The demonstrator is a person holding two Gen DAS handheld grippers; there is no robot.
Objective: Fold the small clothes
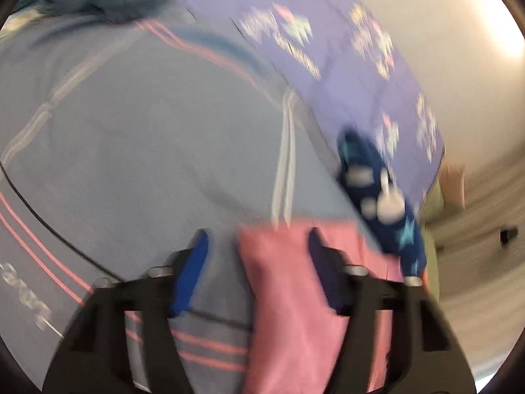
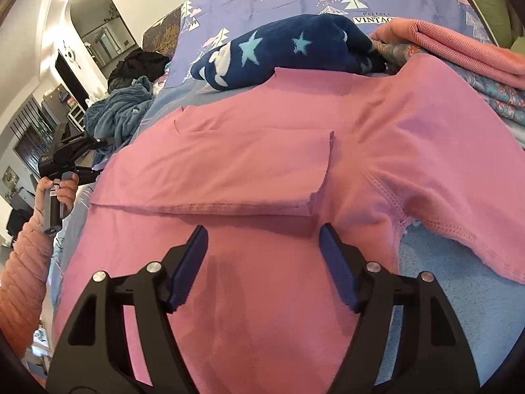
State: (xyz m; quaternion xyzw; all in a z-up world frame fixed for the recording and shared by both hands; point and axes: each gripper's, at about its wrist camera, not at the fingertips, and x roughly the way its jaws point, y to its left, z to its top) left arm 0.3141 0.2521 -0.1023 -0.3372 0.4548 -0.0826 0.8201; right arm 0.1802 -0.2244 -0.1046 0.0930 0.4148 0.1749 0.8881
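Pink garment (image 2: 269, 170), partly folded, is spread on the bed (image 2: 459, 295) beside a star-patterned fleece (image 2: 295, 52), with right gripper (image 2: 262, 262) and left gripper (image 1: 259, 262) parted, nothing gripped.

Star garment (image 2: 295, 49) behind shirt (image 2: 262, 170), seemingly touching

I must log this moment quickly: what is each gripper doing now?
Left gripper: open, holding nothing; an edge of the pink garment lies between its fingers.
Right gripper: open, empty, over the pink garment.
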